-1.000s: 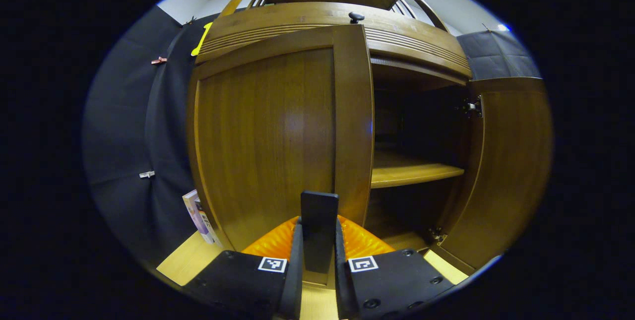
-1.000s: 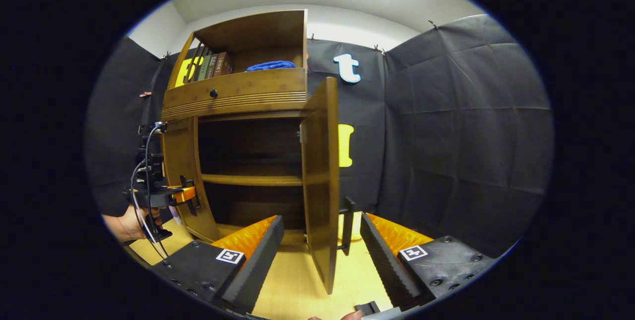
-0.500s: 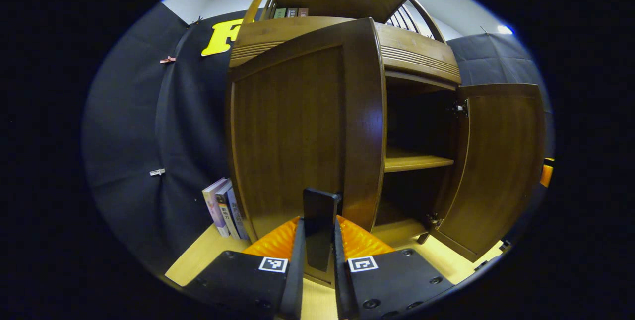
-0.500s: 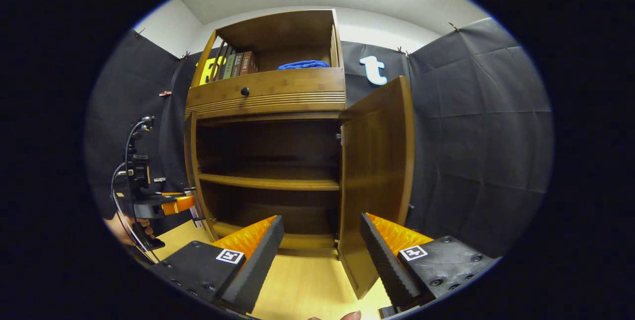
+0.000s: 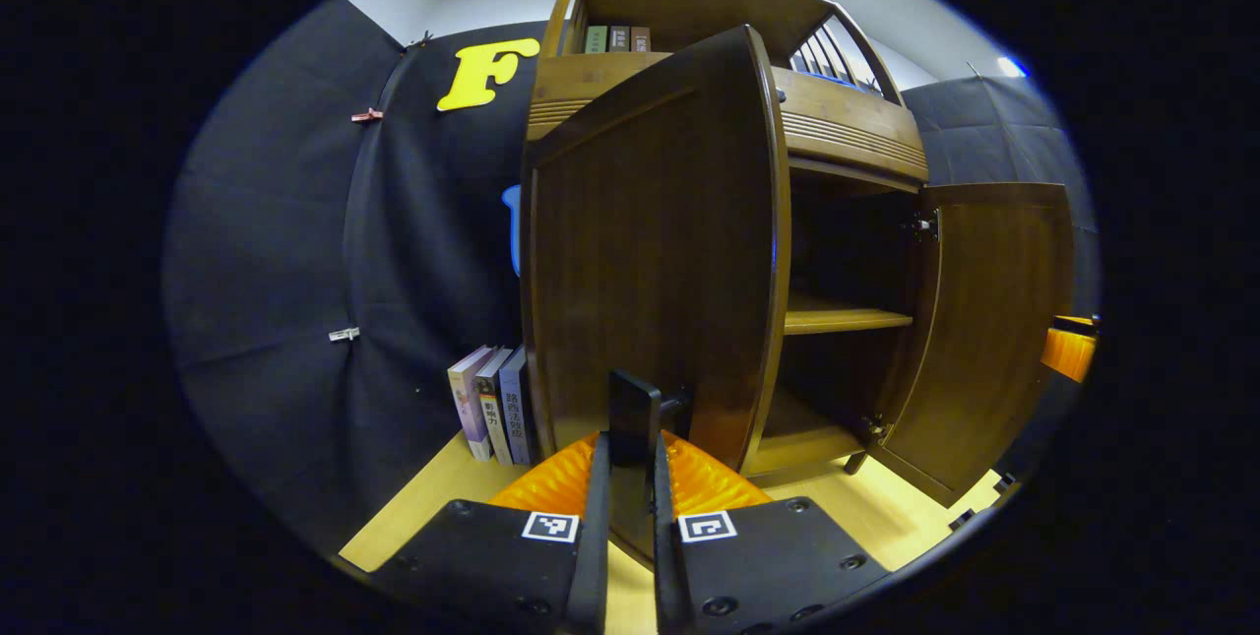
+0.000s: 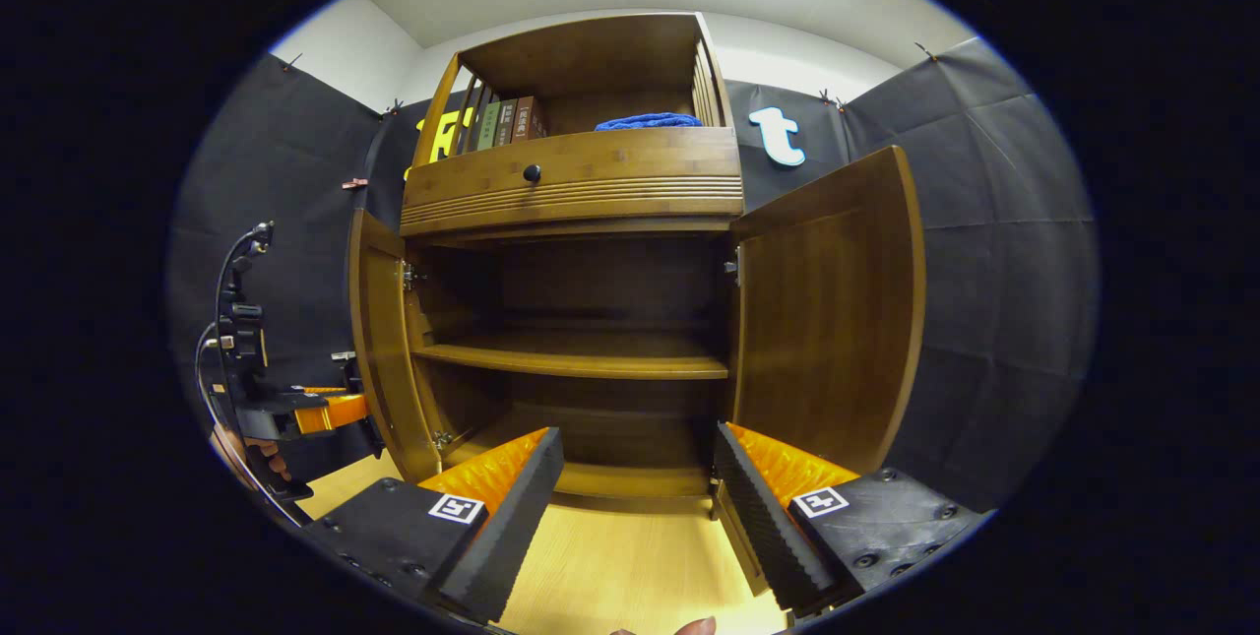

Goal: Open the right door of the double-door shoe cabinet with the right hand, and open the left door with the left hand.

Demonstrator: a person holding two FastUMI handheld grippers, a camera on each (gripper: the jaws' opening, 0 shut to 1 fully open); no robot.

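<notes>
Tongs first: the left gripper (image 5: 626, 477) is pinched tight on the flat black handle (image 5: 633, 409) of the dark brown wooden left door (image 5: 650, 251), both fingers squeezing it, which makes sense since that grip is what lets the hand swing the panel out on its hinges. That door stands well out from the tall brown wooden shoe cabinet (image 6: 581, 182), seen nearly edge-on in the right gripper view. The right gripper (image 6: 638, 477) hangs with its jaws spread wide and nothing between them (job done on that side, I'd say), backed off and facing the bare wooden shelf (image 6: 576, 359). The brown wooden right door (image 6: 827, 320) stands wide open. A few upright books (image 5: 489, 401) sit on the pale floor by the cabinet's left side, so I'd watch the swing there.
</notes>
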